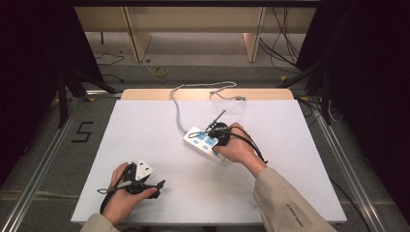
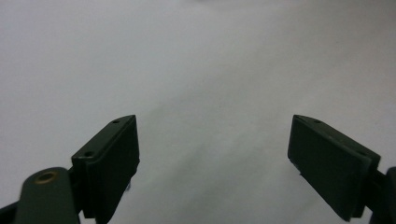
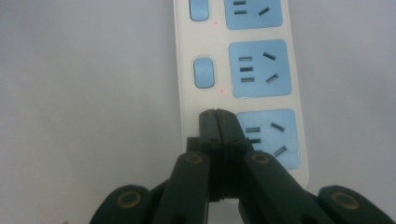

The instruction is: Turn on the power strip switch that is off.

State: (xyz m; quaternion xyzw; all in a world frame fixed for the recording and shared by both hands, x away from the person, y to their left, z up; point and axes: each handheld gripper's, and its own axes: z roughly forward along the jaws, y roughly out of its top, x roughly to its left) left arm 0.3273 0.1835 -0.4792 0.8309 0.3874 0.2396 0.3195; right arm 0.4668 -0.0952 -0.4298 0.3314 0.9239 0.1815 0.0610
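Observation:
A white power strip [image 1: 199,140] with blue sockets and blue rocker switches lies right of the table's middle; its grey cord [image 1: 178,108] runs to the far edge. My right gripper [image 1: 216,132] is shut, with nothing between the jaws. In the right gripper view its joined tips [image 3: 217,115] sit on the strip [image 3: 187,56], beside the nearest socket [image 3: 273,135] and in line with the switches [image 3: 204,73]. They hide whatever lies under them. My left gripper [image 1: 153,180] rests near the front left of the table; its jaws stand wide open [image 2: 215,135] over bare white table.
The white table top [image 1: 145,130] has a wooden strip along its far edge. A loose grey cable [image 1: 227,93] lies on that edge. Beyond it are wooden furniture legs and floor cables, with dark stands at both sides.

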